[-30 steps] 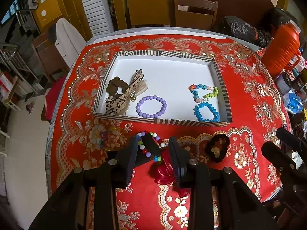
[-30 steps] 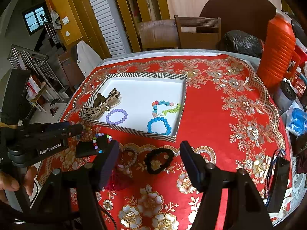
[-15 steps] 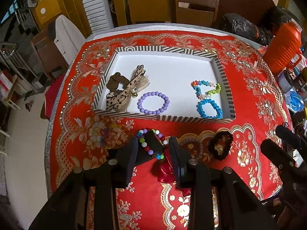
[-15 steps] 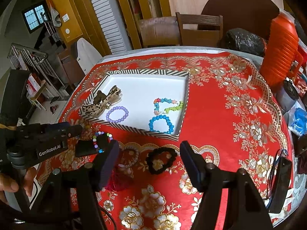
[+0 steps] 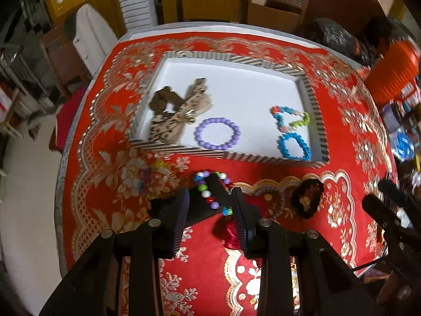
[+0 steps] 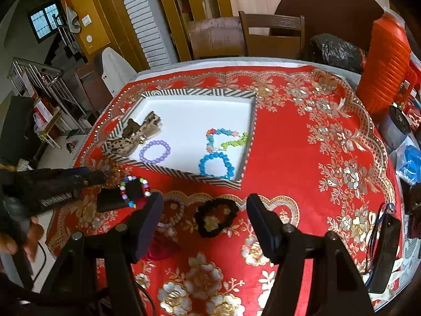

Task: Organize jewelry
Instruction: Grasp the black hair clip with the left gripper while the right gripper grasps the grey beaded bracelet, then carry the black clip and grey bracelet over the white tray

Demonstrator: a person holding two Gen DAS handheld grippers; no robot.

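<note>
My left claw (image 5: pixel 209 205) stands narrowed on a small black block (image 5: pixel 210 200) with a multicoloured bead bracelet (image 5: pixel 211 192) looped around it, held just above the red floral cloth of the counter (image 5: pixel 105 173), short of the tray's near wall. My right claw (image 6: pixel 205 218) hangs wide, nothing between its fingers, over the same cloth. Directly beyond its gap lies a black scrunchie (image 6: pixel 214 217), with a pale bead bracelet (image 6: pixel 171 212) beside it and a red fabric piece (image 6: pixel 160 248) partly hidden behind the left finger. Farther back sits the striped-rim tray (image 5: pixel 223 155) with its white floor: a purple bead bracelet (image 5: pixel 217 137) and a blue bead bracelet (image 5: pixel 294 146) lie near the front wall, a mixed coral-and-green strand (image 5: pixel 290 117) just behind the blue one, and leopard-print hair ties with a brown scrunchie (image 5: pixel 179 113) at the left end. An orange ribbed container (image 6: pixel 385 60) stands at the counter's far right; wooden chairs (image 6: pixel 271 34) stand behind.
</note>
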